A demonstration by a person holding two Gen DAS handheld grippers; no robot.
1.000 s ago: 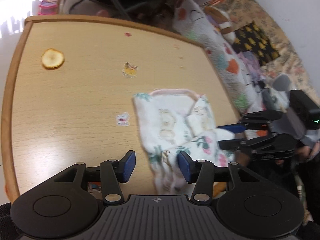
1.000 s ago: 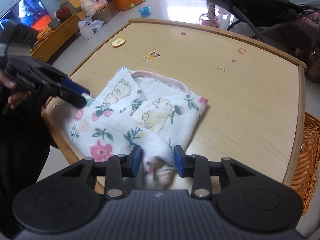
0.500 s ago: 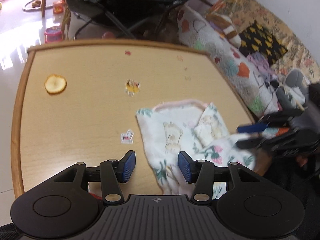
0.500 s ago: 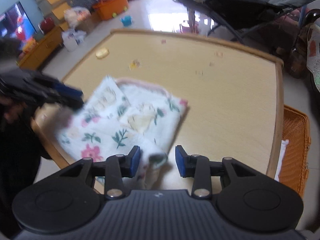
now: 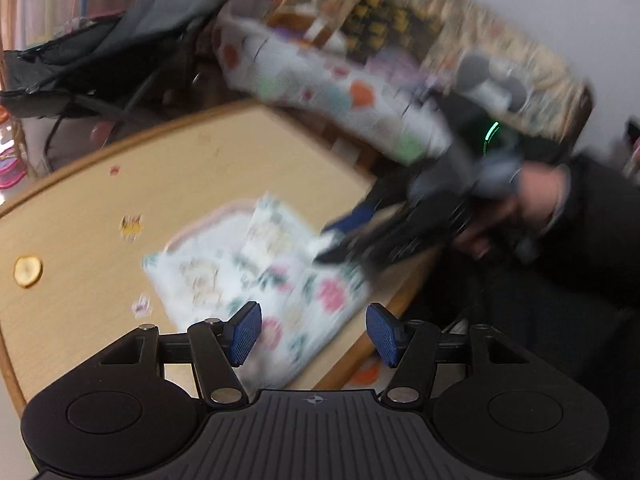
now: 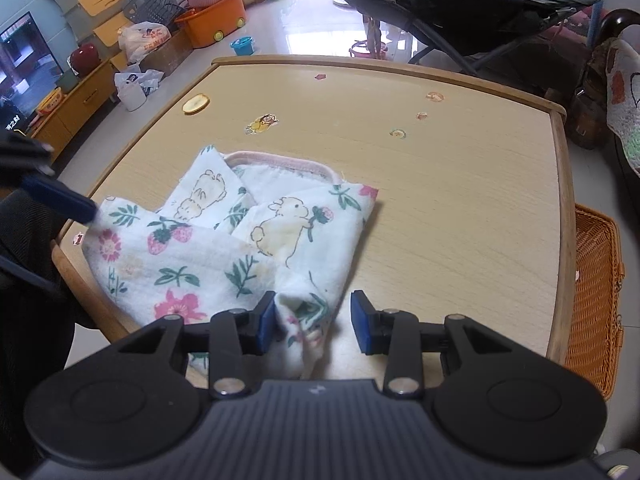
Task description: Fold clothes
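The printed cloth, white with rabbits, strawberries and flowers and a pink-bound edge, lies half folded at the near corner of the wooden bench, one flap already laid over the middle and its near hem hanging over the bench's edge. It sits this close to the corner, I judge, so that both hands can reach it from the near side without stretching across the top. The right tongs hang low over the near right corner of the cloth with a bunched tuck of fabric rising between the blue pads; the fabric lies against the left pad while a clear gap shows before the right one, so they are parted around the cloth, not pinching it. The left tongs hover above the cloth's near left part and their jaws are opening, with nothing pressed between them; the cloth seen in the gap lies below on the bench. That view is heavily blurred, so finer contact there cannot be told. In the right view one blue fingertip of the left tongs sits at the cloth's left corner, whether touching I cannot tell. A wicker basket stands beside the bench, possibly for finished pieces.
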